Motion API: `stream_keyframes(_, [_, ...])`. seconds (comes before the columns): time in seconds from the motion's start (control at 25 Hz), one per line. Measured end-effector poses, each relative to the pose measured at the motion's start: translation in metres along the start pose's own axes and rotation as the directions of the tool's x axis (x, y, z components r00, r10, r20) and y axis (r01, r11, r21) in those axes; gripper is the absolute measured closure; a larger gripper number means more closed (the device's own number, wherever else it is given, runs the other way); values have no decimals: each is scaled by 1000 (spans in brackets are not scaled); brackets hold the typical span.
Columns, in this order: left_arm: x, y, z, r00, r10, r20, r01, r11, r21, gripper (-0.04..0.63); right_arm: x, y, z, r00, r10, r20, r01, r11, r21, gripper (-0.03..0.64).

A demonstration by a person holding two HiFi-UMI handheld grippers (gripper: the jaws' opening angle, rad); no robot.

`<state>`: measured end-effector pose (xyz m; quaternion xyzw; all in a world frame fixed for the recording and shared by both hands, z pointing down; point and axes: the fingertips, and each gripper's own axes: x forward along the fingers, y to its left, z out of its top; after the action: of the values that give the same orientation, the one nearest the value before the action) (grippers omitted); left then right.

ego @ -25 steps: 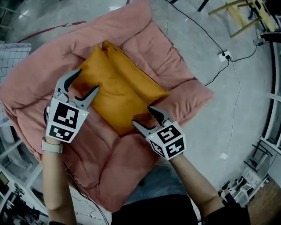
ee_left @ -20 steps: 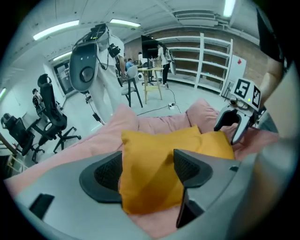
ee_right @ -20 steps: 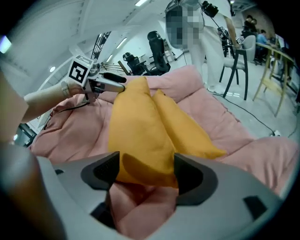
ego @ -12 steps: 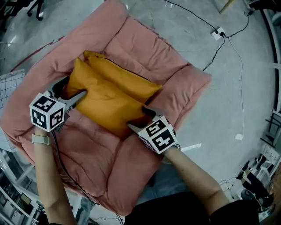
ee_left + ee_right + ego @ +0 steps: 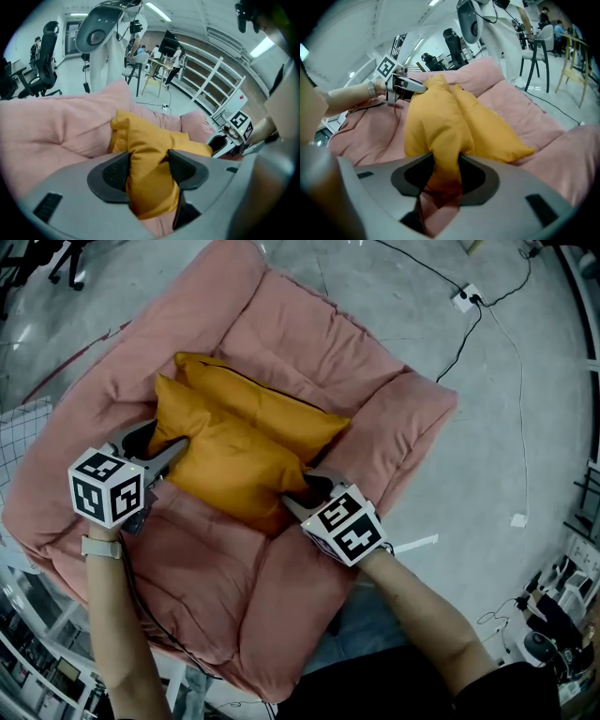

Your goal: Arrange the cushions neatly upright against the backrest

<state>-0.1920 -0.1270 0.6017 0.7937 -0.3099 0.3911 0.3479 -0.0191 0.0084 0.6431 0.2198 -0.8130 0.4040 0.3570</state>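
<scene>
**Ana:** Where do the cushions lie?

**Ben:** Both are on the seat of the pink quilted floor sofa (image 5: 309, 343), which sits on a grey concrete floor (image 5: 525, 427). The near orange fabric cushion (image 5: 230, 465) lies slumped across the seat. The far orange fabric cushion (image 5: 272, 409) lies just behind it, touching it along its length and close to the sofa's raised far padding. Neither stands upright.

**Ana:** And what is the person doing with the grippers?

**Ben:** The left gripper (image 5: 161, 439) is on the left corner of the near orange fabric cushion. Its jaws have just been closing, and the left gripper view shows the dark pads pressing a thick fold of orange cloth from both sides.

**Ana:** The other one?

**Ben:** The right gripper (image 5: 298, 491) is on the opposite corner, at the end nearest the person. Its jaws have also just been closing and stand narrower. They pinch a thin fold of the same cushion, which bulges out above the pads in the right gripper view. Both grippers point downward at the seat.

**Ana:** Anything around the sofa?

**Ben:** A white power strip (image 5: 466, 296) lies on the floor, well apart from the padding.
</scene>
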Motion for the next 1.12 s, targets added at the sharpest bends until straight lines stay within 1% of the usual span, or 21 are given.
stream_keyframes(0.12, [-7, -3, -7, 999, -15, -50, 11, 997, -77, 342, -5, 0, 3, 999, 34, 15, -34, 999, 30, 466])
stream_keyframes(0.28, [-21, -15, -19, 993, -25, -114, 9, 991, -136, 354, -7, 5, 2, 997, 80, 8, -80, 996, 47, 479])
stream_keyframes(0.44, [-39, -21, -34, 982, 6, -187, -36, 986, -162, 359, -8, 16, 7, 989, 146, -14, -146, 989, 9, 488])
stream_keyframes(0.56, [-38, -11, -47, 970, 40, -240, -86, 979, -185, 359, -3, 21, 12, 986, 164, -31, -164, 986, -24, 494])
stream_keyframes(0.64, [-28, -2, -49, 969, 61, -241, -107, 978, -181, 359, 3, 18, 12, 987, 155, -50, -156, 988, -18, 494])
stream_keyframes(0.76, [-9, 6, -44, 973, 85, -215, -120, 981, -154, 355, 10, 8, 10, 986, 148, -82, -148, 989, 8, 489])
stream_keyframes(0.88, [6, 13, -39, 980, 77, -186, -107, 981, -160, 342, 16, -2, 8, 989, 111, -96, -110, 994, 14, 470])
stream_keyframes(1.04, [17, 18, -38, 979, 60, -197, -93, 982, -165, 333, 24, -8, 7, 994, 39, -100, -42, 999, -31, 439])
stream_keyframes(1.12, [24, 22, -39, 979, 61, -195, -94, 982, -165, 327, 32, -12, 6, 994, 16, -104, -19, 999, -32, 437])
